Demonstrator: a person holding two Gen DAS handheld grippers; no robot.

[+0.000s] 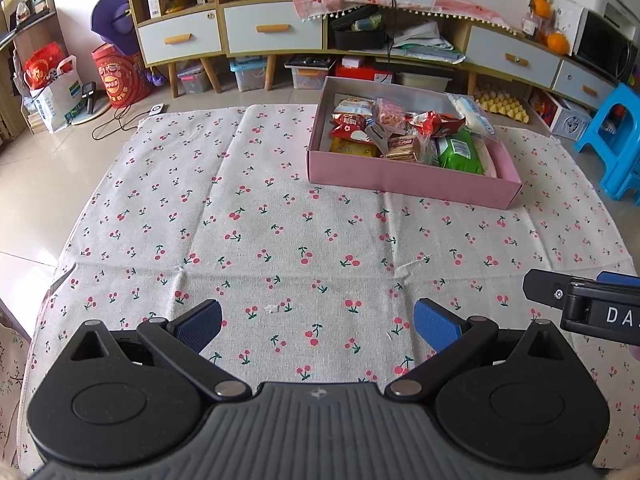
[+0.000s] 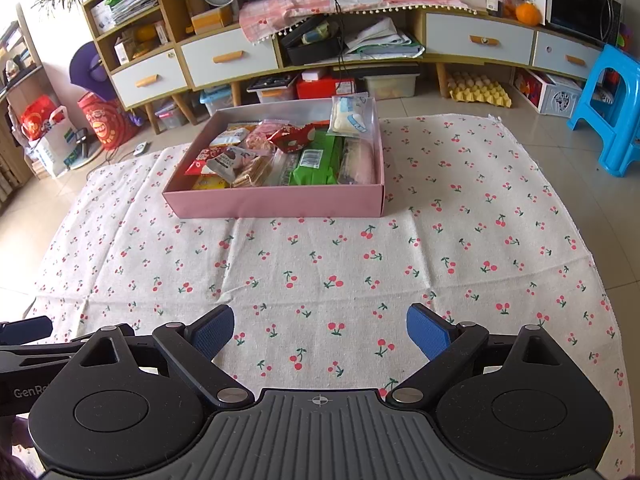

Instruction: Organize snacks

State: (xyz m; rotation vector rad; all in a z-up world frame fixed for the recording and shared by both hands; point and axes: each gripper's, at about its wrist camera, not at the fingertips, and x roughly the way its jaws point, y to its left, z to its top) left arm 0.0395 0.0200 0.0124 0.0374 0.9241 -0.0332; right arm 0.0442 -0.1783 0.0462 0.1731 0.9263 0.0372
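A shallow pink box (image 1: 412, 186) (image 2: 276, 202) sits on a cherry-print cloth (image 1: 280, 232) (image 2: 340, 264) and holds several wrapped snacks. Among them are a green pack (image 1: 458, 152) (image 2: 316, 162), a red pack (image 1: 348, 125) (image 2: 294, 138) and a white pack (image 1: 472, 114) (image 2: 352, 116) leaning on the far rim. My left gripper (image 1: 318, 326) hovers open over bare cloth, well short of the box. My right gripper (image 2: 320, 330) is likewise open with nothing between its blue pads (image 2: 426, 334). The right gripper's side shows at the left wrist view's right edge.
The cloth lies on a tiled floor (image 2: 520, 108). Behind it runs a long low cabinet (image 2: 248, 56) with white drawers and storage bins beneath. A blue plastic stool (image 2: 608, 108) stands to the right, red bags (image 1: 116, 76) to the left.
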